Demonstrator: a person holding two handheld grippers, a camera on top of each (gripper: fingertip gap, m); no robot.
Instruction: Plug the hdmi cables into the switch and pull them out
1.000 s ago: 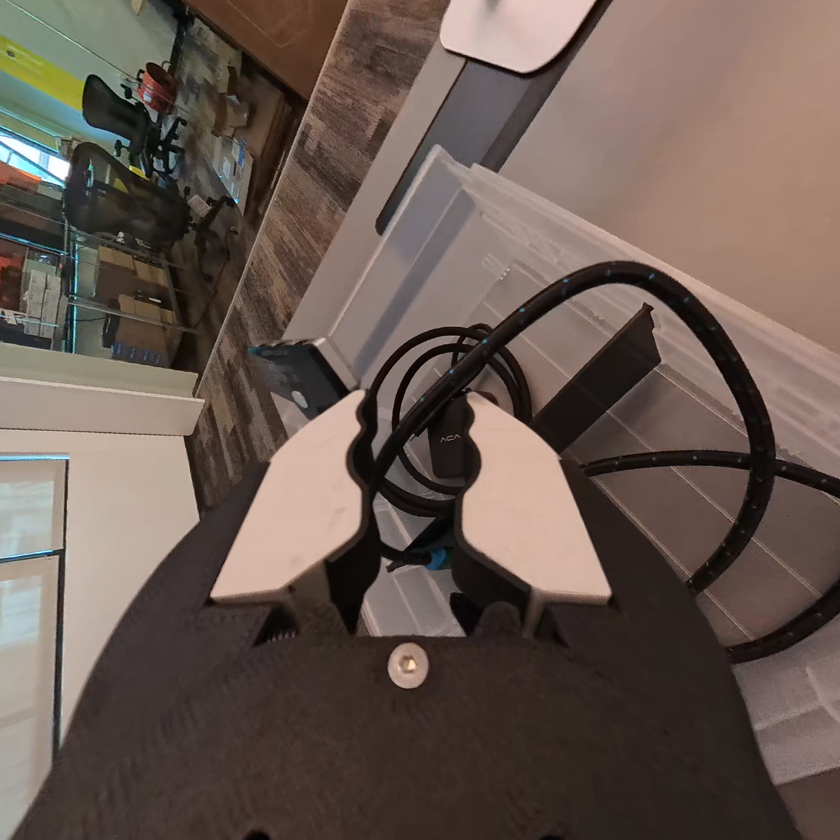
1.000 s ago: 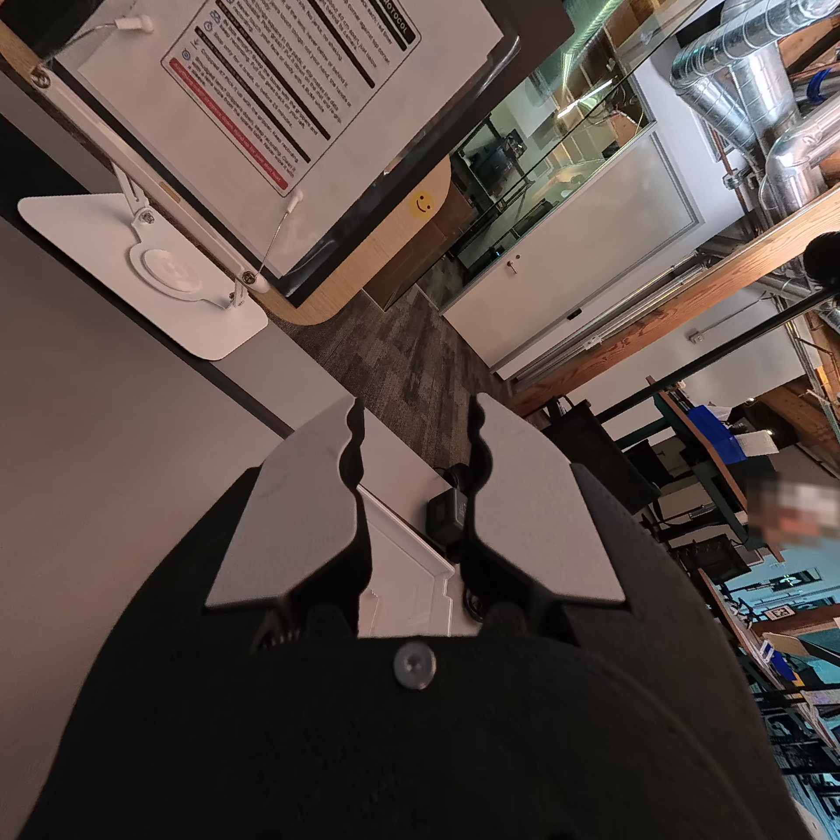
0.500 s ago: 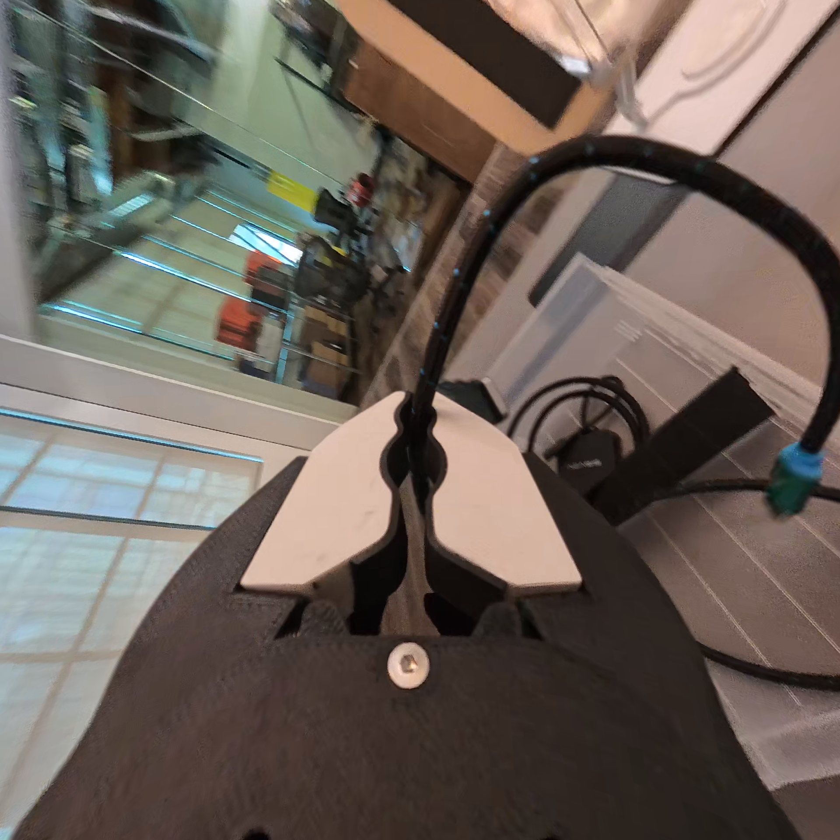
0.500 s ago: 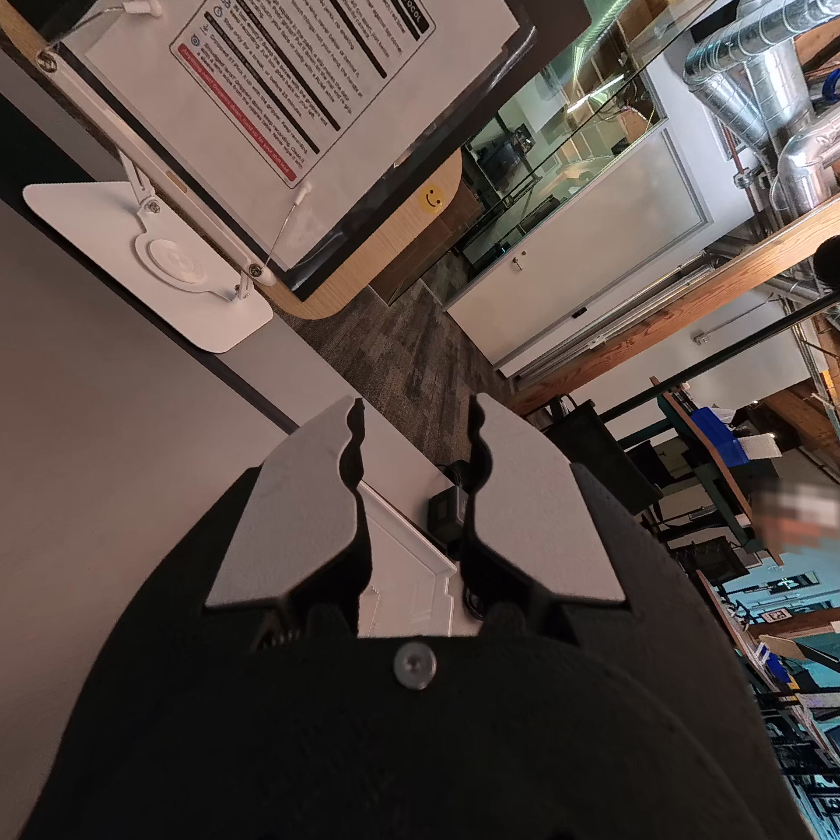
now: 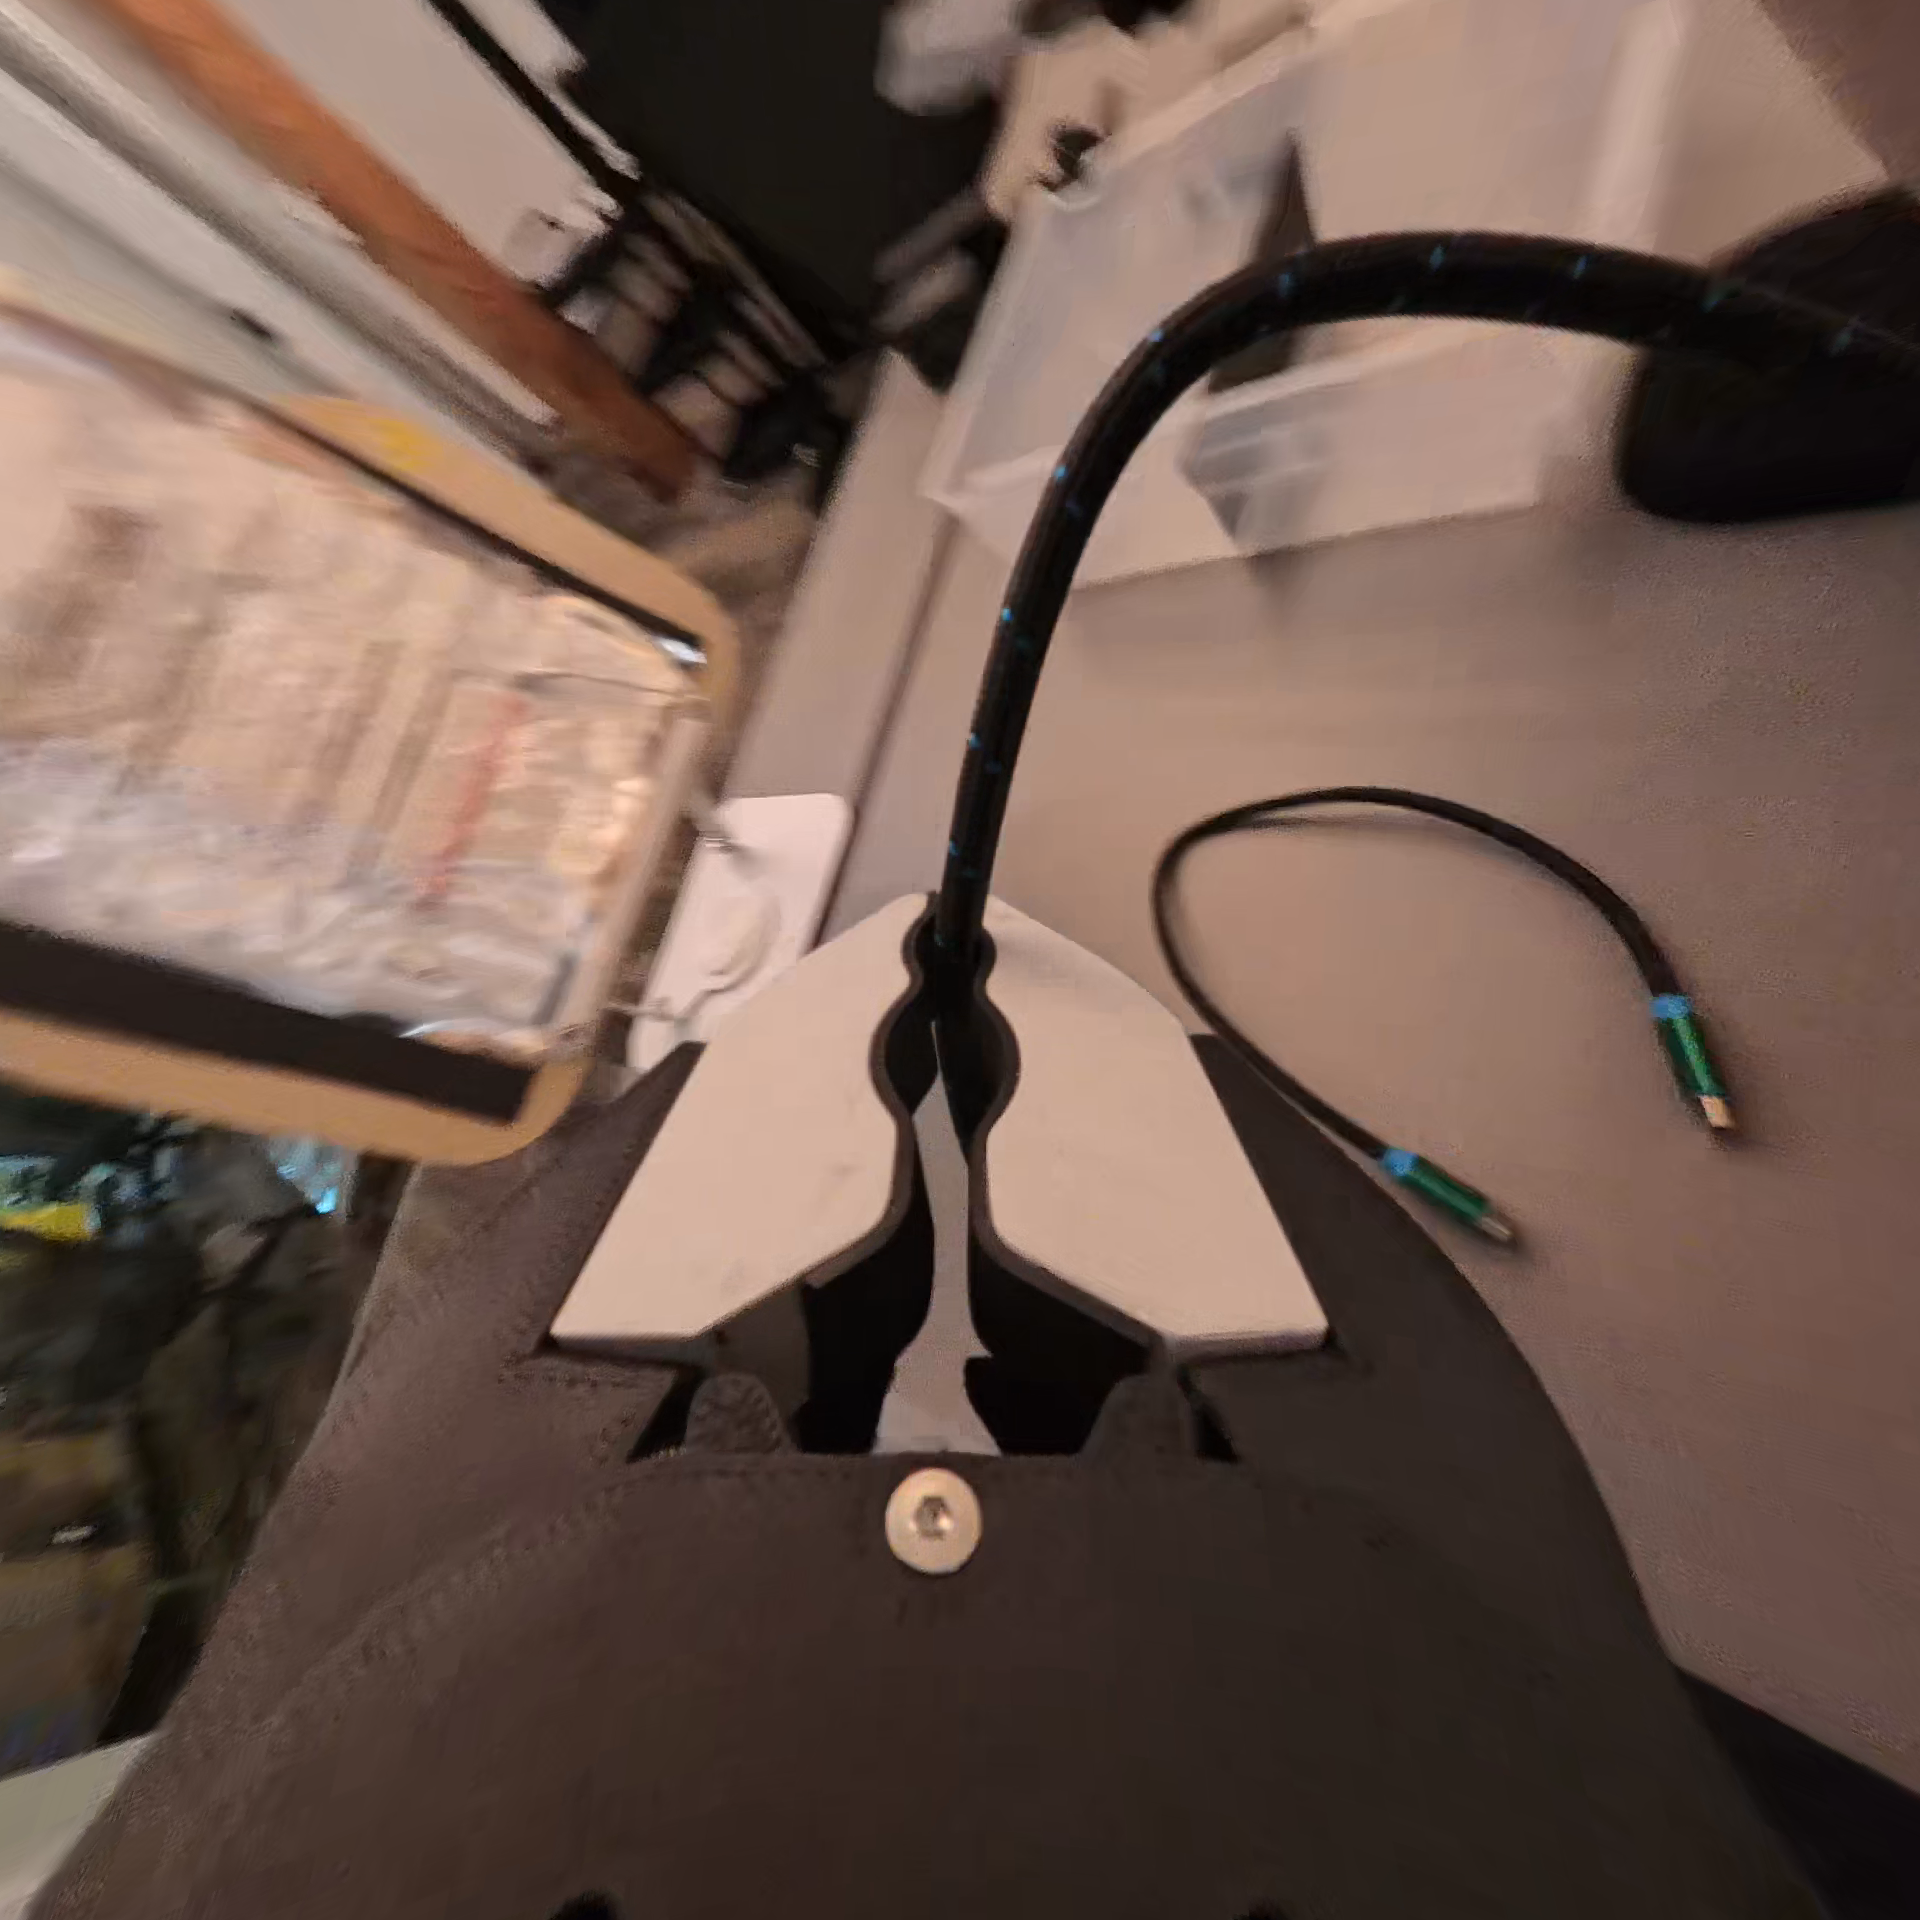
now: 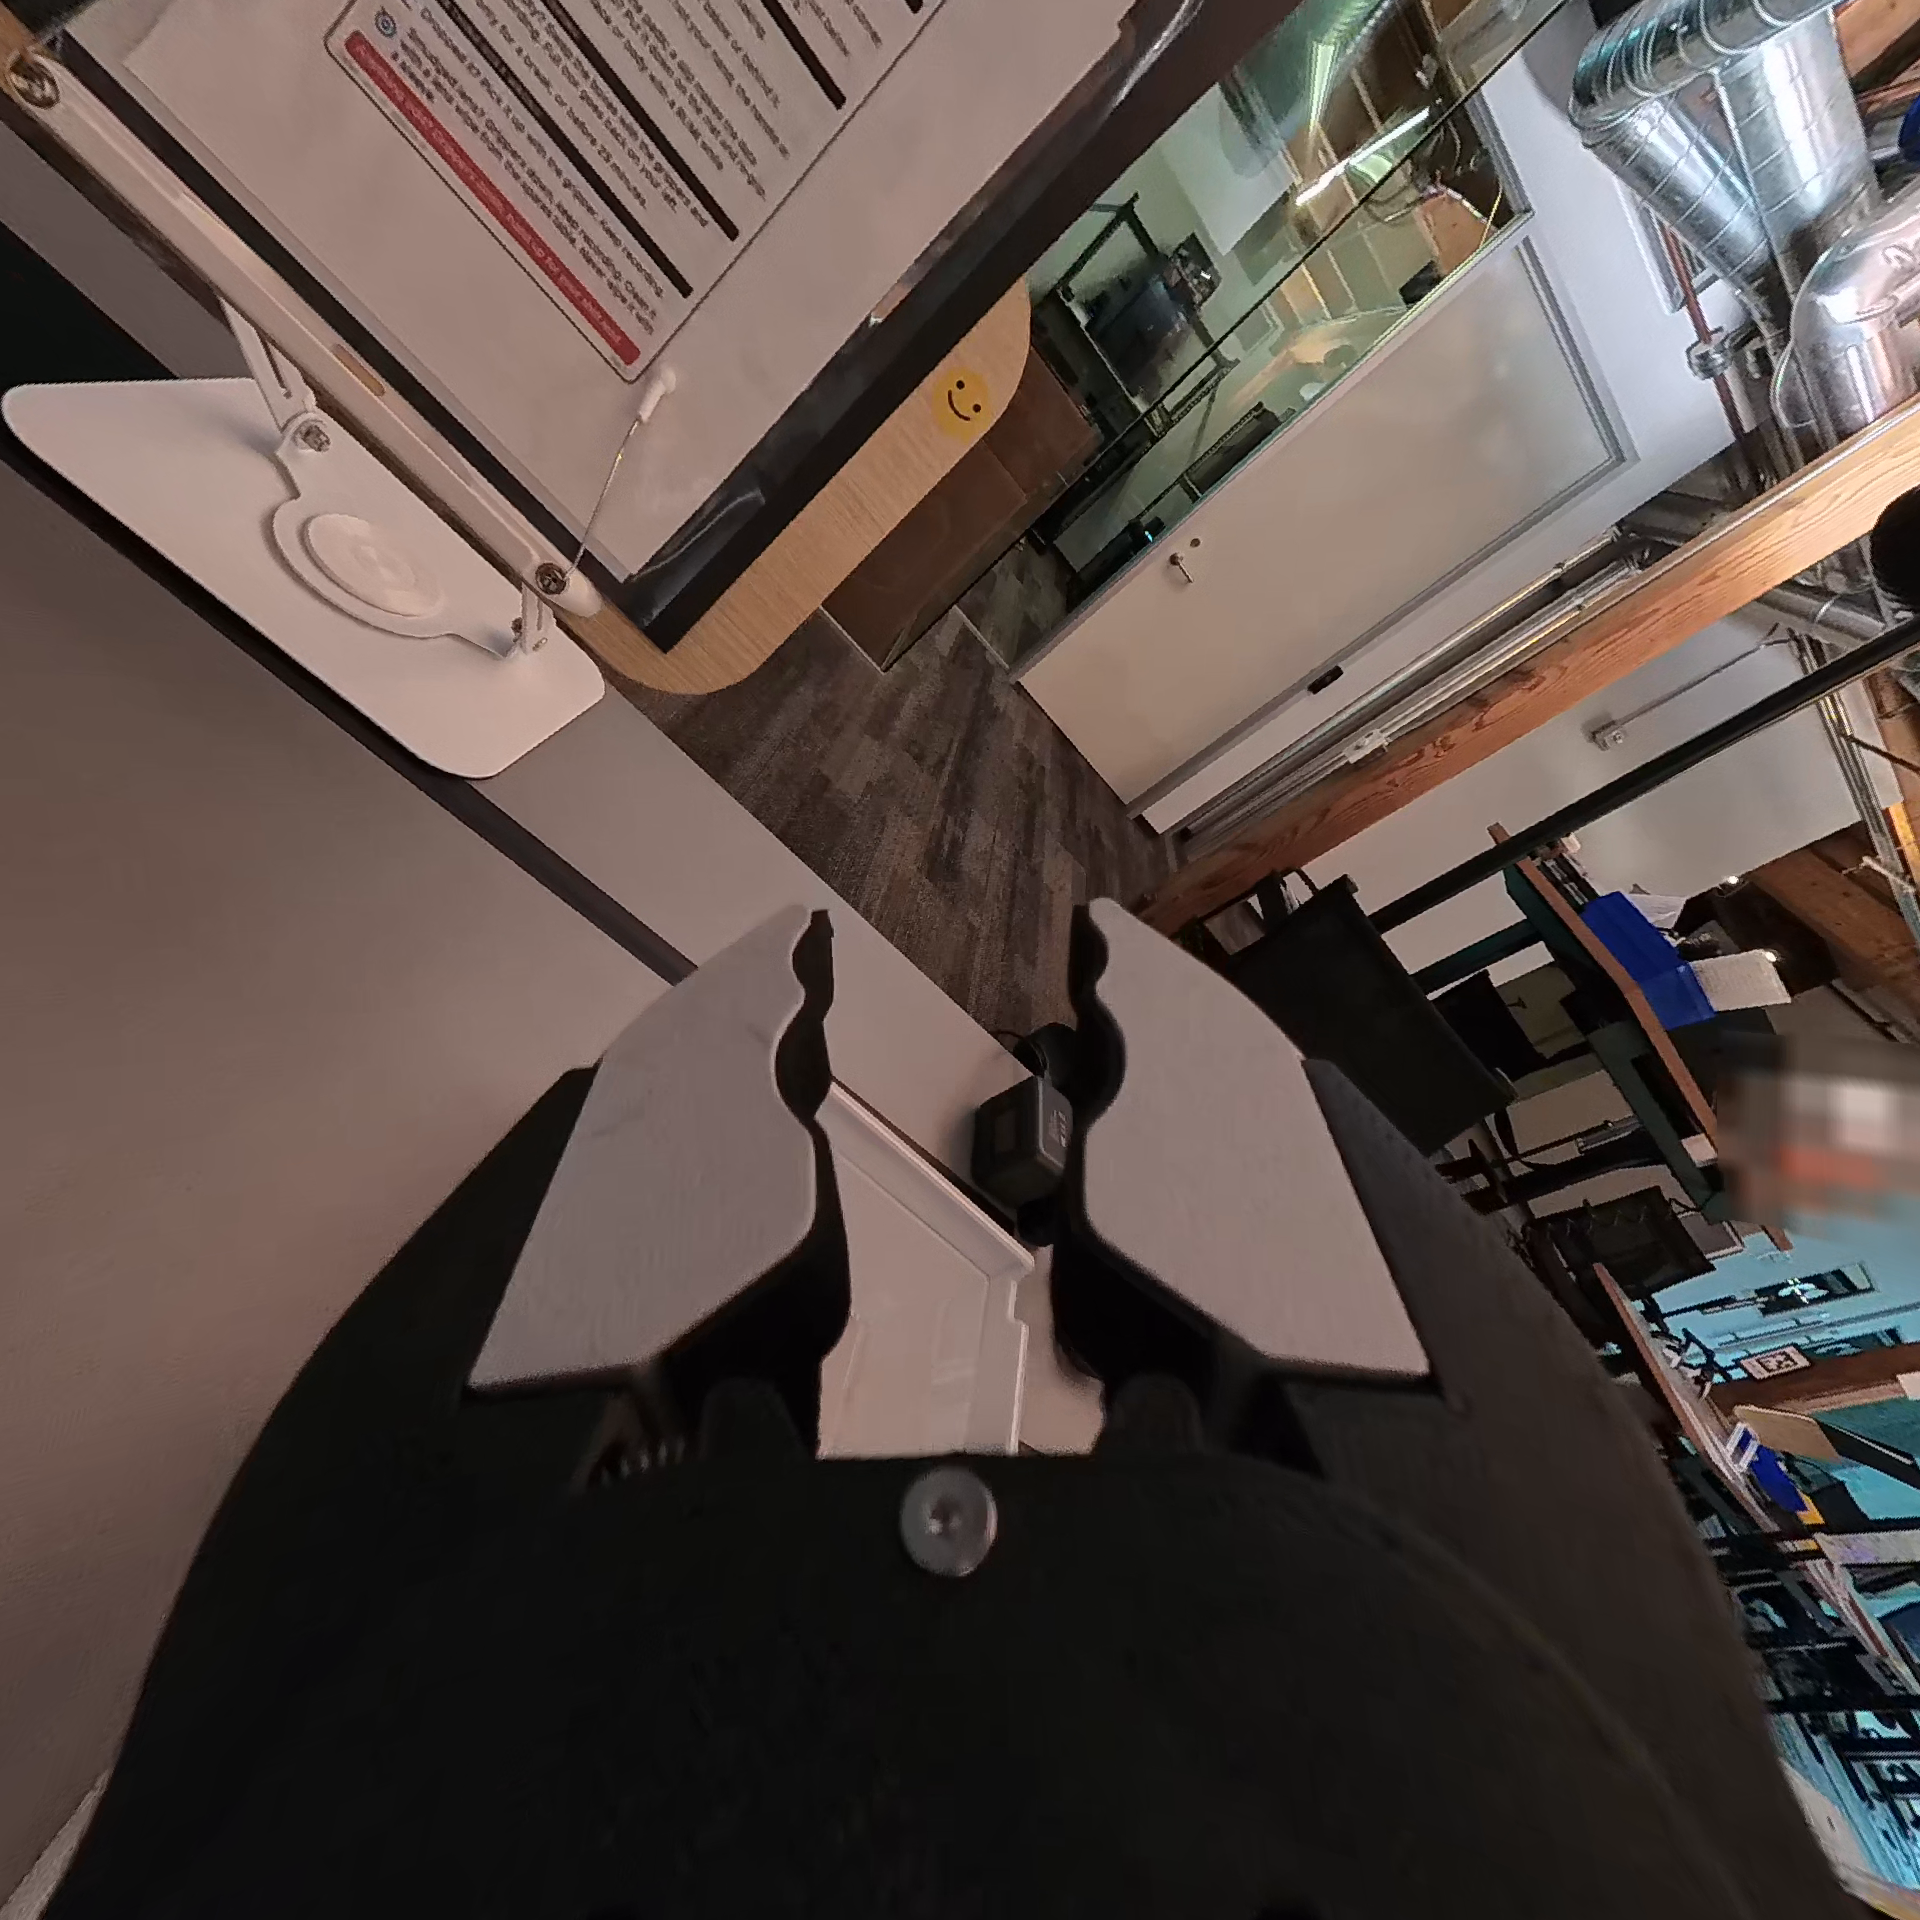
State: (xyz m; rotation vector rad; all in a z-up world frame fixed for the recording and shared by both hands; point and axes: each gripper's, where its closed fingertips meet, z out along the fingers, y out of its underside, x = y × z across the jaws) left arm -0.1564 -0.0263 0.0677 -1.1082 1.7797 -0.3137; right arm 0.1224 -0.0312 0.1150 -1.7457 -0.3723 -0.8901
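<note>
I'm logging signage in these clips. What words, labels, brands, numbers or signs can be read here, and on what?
White notice sheet on the stand: printed lines with a red band, legible in the right wrist view, but I do not copy wording; blurred in the left wrist view.
Yellow sticker: a smiley face, no words.
Black camera: a small marking, too small to read.
Braided cable: no writing visible.

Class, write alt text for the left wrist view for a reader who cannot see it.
The left gripper is clamped on a thick black braided cable that arches up and right. A thinner cable with green plugs lies on the grey table; the background is blurred.
</note>
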